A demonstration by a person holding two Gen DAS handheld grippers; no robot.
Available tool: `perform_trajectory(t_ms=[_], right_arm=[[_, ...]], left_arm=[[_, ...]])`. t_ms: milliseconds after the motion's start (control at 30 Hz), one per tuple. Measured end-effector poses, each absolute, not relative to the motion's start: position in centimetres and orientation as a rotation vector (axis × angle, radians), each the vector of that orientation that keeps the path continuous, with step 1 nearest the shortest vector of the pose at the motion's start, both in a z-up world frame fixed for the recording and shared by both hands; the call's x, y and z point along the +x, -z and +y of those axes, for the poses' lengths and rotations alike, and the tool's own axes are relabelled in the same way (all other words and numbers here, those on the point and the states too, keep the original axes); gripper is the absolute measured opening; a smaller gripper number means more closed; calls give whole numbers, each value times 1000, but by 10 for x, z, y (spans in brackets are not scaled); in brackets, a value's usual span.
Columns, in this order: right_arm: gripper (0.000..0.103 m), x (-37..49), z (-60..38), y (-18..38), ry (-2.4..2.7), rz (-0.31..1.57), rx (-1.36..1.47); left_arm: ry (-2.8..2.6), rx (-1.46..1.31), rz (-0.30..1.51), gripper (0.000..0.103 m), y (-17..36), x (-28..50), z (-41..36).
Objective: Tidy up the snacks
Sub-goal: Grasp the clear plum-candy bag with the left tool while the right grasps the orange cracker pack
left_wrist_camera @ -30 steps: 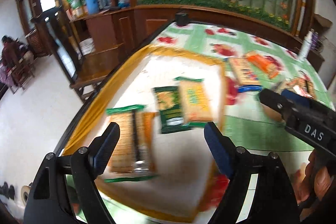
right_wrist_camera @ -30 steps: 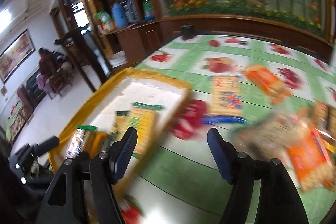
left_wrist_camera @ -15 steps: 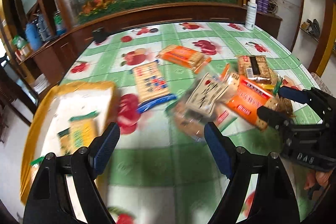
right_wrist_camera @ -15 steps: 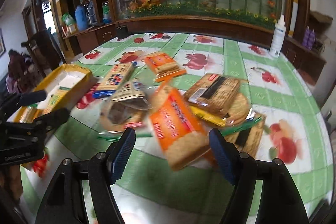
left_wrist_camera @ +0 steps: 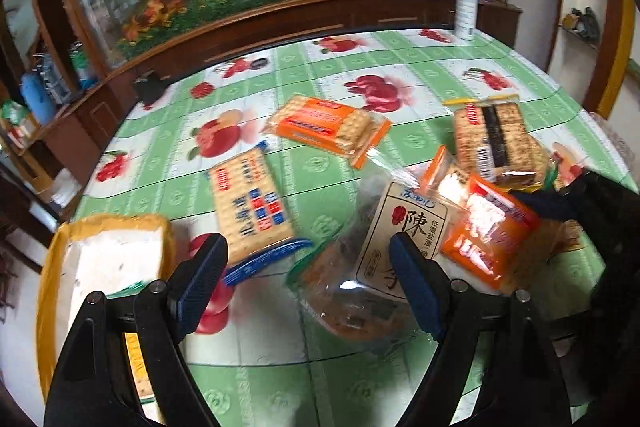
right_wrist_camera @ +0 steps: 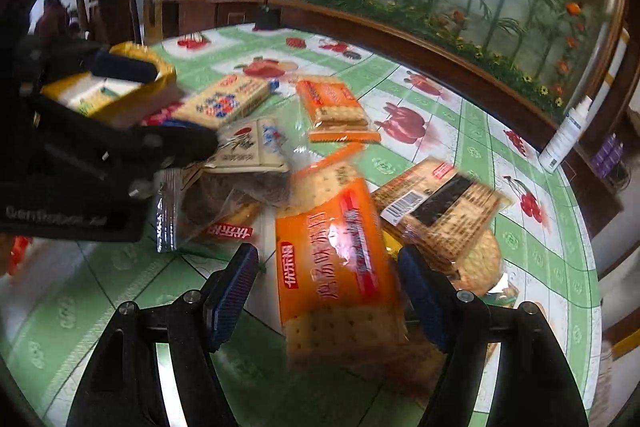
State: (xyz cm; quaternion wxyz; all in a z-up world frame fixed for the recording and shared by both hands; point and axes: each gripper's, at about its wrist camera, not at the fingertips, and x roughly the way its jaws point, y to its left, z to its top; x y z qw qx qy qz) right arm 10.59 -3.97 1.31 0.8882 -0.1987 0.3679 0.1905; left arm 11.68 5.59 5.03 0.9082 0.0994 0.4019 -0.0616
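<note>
Several snack packs lie on the green fruit-print tablecloth. My left gripper point(left_wrist_camera: 308, 287) is open, low over a clear bag of brown cakes with a beige label point(left_wrist_camera: 372, 263); a blue-edged cracker pack point(left_wrist_camera: 250, 203) lies just left of it. My right gripper point(right_wrist_camera: 328, 291) is open around an orange cracker pack point(right_wrist_camera: 336, 259), its jaws apart from the pack's sides. That pack also shows in the left wrist view point(left_wrist_camera: 486, 227). A yellow tray point(left_wrist_camera: 100, 251) holding snack packs sits at the table's left edge.
Another orange cracker pack point(left_wrist_camera: 328, 127) lies mid-table. A brown pack with a black band point(right_wrist_camera: 440, 207) rests on round crackers at the right. A white bottle point(left_wrist_camera: 466, 5) stands at the far edge. A wooden cabinet with flowers runs behind the table.
Both grippers swung from the yellow tray to the pile of snacks on the right and came closer. The right gripper now straddles the orange pack; the left hovers over the clear bag.
</note>
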Motion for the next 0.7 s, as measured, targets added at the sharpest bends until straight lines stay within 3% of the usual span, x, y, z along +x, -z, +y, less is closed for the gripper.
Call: perform_trajectory(t_ms=[200, 333, 700], right_arm=[[70, 114, -56, -12, -430, 817, -280], [60, 115, -63, -10, -432, 831, -244], [55, 114, -78, -12, -453, 860, -120]], left_arm=[[274, 164, 842, 85, -59, 112, 59], [283, 199, 851, 85, -53, 117, 46], [313, 222, 899, 85, -30, 127, 29]])
